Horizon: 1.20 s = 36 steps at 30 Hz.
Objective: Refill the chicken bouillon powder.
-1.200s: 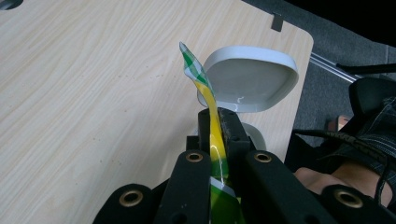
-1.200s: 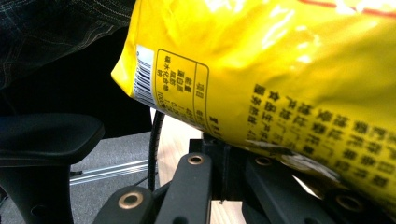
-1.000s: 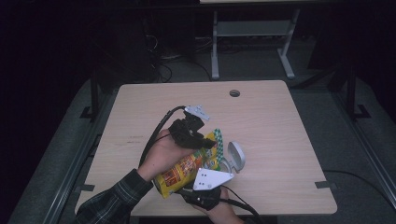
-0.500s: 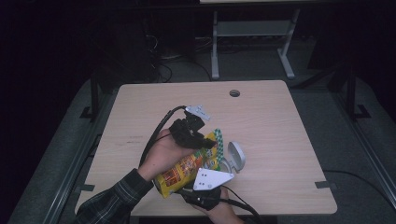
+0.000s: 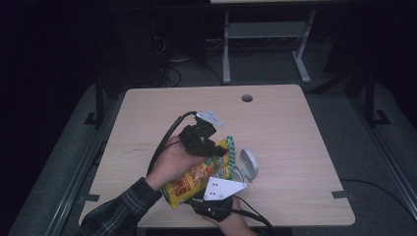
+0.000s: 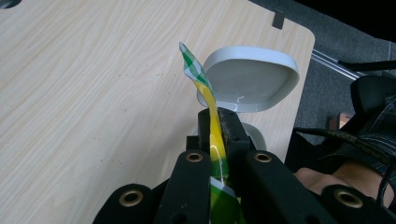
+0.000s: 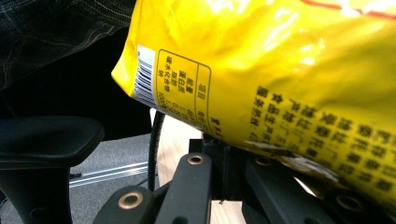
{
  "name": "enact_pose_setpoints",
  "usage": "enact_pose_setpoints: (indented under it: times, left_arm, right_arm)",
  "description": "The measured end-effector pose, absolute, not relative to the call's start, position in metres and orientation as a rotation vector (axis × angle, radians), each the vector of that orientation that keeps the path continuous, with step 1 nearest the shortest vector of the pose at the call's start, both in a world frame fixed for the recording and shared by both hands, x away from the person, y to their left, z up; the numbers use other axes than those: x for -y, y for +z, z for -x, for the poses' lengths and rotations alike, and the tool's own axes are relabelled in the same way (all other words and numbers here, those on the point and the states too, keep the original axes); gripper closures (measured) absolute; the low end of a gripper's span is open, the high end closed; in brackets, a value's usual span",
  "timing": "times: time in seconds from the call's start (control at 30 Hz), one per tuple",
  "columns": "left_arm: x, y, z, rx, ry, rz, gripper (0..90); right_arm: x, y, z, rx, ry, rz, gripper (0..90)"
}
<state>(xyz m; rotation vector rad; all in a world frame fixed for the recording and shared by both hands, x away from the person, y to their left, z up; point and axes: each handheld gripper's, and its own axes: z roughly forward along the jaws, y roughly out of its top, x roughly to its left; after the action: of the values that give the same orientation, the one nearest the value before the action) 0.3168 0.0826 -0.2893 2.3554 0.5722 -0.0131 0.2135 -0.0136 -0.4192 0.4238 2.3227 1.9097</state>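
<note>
Two tongs hold one glossy yellow snack bag (image 5: 194, 178) slantwise above the pale wood-grain table (image 5: 295, 128), its green-checked top toward the far right. My left tongs (image 6: 215, 128) are pinched on that crinkled top edge beside a smooth grey lid (image 6: 252, 79). Near my right tongs (image 7: 224, 154), whose grip I cannot tell, are a barcode and unreadable black print.

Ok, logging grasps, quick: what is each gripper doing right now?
Left gripper: shut on the bag's green-and-yellow top edge.
Right gripper: under the bag, touching it; cannot tell whether open or shut.
</note>
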Motion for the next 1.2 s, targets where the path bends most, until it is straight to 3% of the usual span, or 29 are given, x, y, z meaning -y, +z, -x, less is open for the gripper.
enact_pose_setpoints:
  times: [1.2]
  left_arm:
    - [-0.0807, -0.2891, -0.3169, -0.572, -0.014, -2.360, 89.8]
  right_arm:
    - [0.0138, -0.4190, -0.2132, -2.319, 1.912, -0.427, 90.0]
